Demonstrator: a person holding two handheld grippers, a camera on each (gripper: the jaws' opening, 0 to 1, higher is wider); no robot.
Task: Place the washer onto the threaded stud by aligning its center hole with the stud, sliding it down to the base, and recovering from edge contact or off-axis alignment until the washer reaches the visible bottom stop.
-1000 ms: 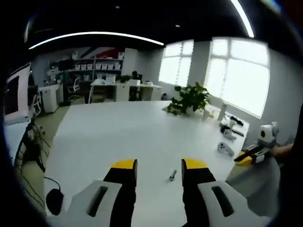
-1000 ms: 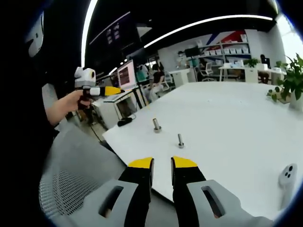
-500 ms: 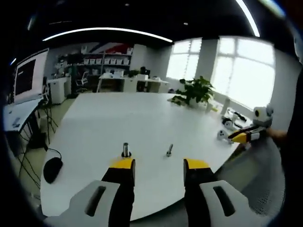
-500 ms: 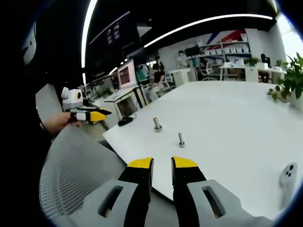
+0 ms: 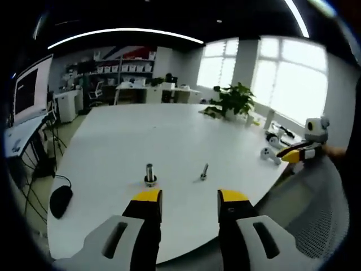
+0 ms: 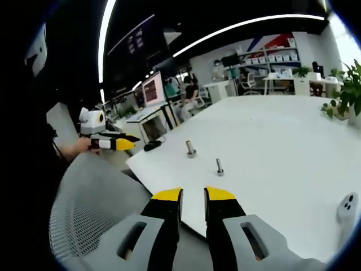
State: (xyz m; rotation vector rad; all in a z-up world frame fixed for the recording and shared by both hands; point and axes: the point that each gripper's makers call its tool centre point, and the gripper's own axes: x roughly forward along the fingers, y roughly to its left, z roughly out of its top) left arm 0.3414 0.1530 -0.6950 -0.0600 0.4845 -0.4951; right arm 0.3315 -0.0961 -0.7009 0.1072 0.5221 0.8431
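Counter [image 5: 169, 135]: white, in an office with windows and a potted plant [image 5: 231, 104].
Threaded stud [image 5: 150, 174]: upright, just ahead of the left claw [image 5: 190, 197], which is released and empty.
Bolt [image 5: 203, 171]: ahead, slightly right.
Washer: perhaps at the stud's base; too small to tell.
Right claw [image 6: 192, 195]: narrowly parted, empty, stud [image 6: 191, 149] beyond.
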